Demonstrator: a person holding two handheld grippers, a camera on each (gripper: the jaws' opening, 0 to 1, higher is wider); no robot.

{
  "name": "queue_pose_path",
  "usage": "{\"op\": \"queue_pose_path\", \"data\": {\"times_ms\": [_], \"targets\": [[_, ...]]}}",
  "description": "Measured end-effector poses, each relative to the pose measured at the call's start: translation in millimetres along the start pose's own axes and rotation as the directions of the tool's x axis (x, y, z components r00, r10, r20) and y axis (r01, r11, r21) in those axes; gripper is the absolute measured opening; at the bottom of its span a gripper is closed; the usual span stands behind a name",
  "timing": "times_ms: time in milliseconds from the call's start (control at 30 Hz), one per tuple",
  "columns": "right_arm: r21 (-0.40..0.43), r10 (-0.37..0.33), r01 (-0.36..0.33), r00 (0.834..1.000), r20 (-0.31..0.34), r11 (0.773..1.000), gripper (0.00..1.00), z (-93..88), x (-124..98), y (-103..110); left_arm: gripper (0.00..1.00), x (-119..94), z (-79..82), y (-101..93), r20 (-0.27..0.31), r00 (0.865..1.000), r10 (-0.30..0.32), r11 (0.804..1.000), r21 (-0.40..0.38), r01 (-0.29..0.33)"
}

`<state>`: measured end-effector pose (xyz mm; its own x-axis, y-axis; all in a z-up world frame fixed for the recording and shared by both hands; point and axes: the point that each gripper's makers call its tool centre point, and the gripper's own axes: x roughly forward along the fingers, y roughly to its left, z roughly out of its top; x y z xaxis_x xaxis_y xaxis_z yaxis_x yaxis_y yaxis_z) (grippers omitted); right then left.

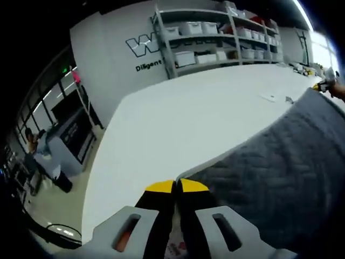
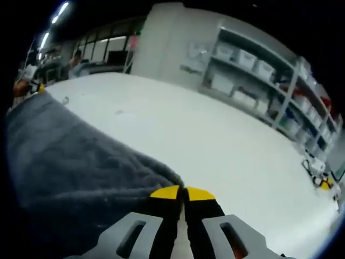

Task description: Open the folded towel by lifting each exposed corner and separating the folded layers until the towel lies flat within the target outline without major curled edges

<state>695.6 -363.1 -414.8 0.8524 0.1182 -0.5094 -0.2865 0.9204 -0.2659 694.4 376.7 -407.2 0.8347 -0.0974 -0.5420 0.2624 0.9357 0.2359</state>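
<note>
In the left gripper view, the left gripper (image 1: 177, 187) comes up from the bottom with its two black jaws pressed together, yellow tips touching. It pinches one corner of the soft dark grey quilted towel (image 1: 280, 162). The towel spreads away to the right side of this view, lifted a little above the big white flat table (image 1: 178, 124). Far off at the right edge, the other gripper (image 1: 323, 85), with a bit of yellow on it, is at the far end of the towel. Behind the table is a grey wall with dark letters (image 1: 141, 47) and tall metal shelves holding white plastic boxes (image 1: 215, 38). A person (image 1: 39, 156) stands far away on the left, near dark windows. In the right gripper view, the right gripper (image 2: 183, 192) also has its black jaws squeezed together, yellow tips touching, and it grips another corner of the same grey towel (image 2: 70, 162). Here the towel fills the left side and runs back toward the left gripper (image 2: 33, 86), seen small at the far left edge. The white table (image 2: 226, 145) goes on to the right. The shelves with white boxes (image 2: 259, 70) stand behind it, and some small yellow and white things (image 2: 318, 175) sit near the table's right edge, too small to tell what they are.
</note>
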Motion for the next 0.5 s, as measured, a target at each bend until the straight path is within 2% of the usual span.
{"op": "queue_pose_path", "data": {"times_ms": [67,200,233,500], "targets": [[0.003,-0.001,0.001,1.000,0.001,1.000,0.00,0.7,2,-2,0.01,-3,0.7,-7.8,-0.001,1.000,0.003,1.000,0.001,-0.003],[0.023,0.000,0.000,1.000,0.007,1.000,0.00,1.9,5,-6,0.01,1,3.2,-8.2,0.004,1.000,0.008,1.000,0.003,-0.008],[0.031,0.002,-0.002,1.000,0.008,1.000,0.00,2.3,6,-7,0.01,-3,2.4,-16.2,0.008,1.000,0.008,1.000,0.001,-0.008],[0.058,-0.006,0.005,1.000,0.009,0.998,0.00,4.5,10,-7,0.01,1,5.1,-19.4,0.018,1.000,0.008,1.000,0.029,-0.009]]}}
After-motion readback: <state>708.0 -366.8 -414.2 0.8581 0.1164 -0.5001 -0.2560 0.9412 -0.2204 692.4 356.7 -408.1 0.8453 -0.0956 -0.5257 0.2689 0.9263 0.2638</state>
